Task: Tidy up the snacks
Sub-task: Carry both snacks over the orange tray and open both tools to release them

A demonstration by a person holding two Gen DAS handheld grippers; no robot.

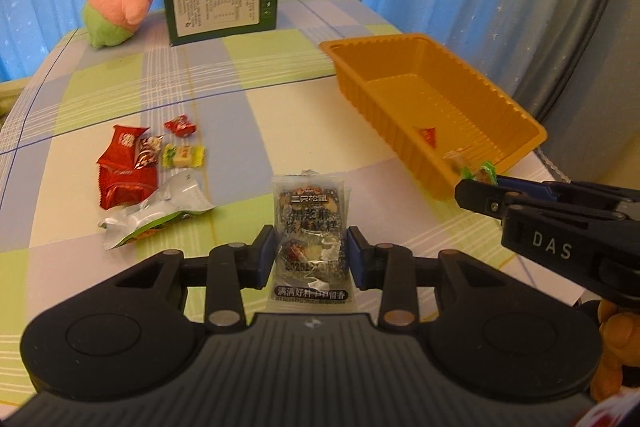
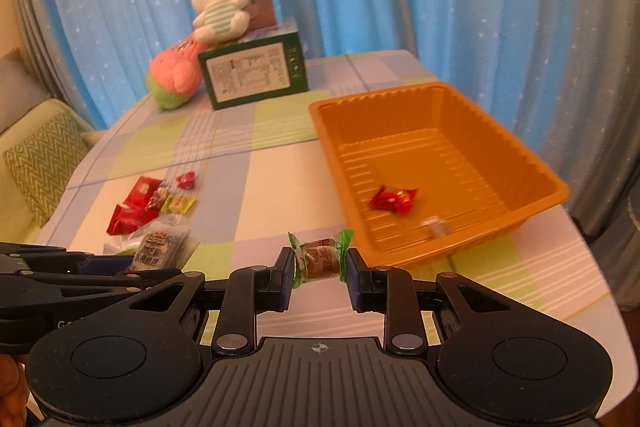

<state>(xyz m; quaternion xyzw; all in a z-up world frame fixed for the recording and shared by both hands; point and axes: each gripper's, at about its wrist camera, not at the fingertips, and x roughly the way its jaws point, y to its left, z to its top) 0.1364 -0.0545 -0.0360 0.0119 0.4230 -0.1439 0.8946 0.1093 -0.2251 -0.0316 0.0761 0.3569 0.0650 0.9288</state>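
left wrist view: left gripper (image 1: pixel 311 254) pinches the sesame cake packet (image 1: pixel 310 247), right gripper (image 2: pixel 319 273) pinches a green-wrapped candy (image 2: pixel 319 263); advise clearing the orange tray (image 2: pixel 556 187) rim before release.

My right gripper (image 2: pixel 319 269) pinches a green-ended candy (image 2: pixel 319 263) by its sides, above the checked tablecloth (image 2: pixel 280 179). Orange tray (image 2: pixel 532 163) just beyond, right: red candy (image 2: pixel 393 199) and a small pale sweet (image 2: pixel 437 227) inside. Left gripper (image 2: pixel 132 263) grips a dark packet (image 2: pixel 160 251).
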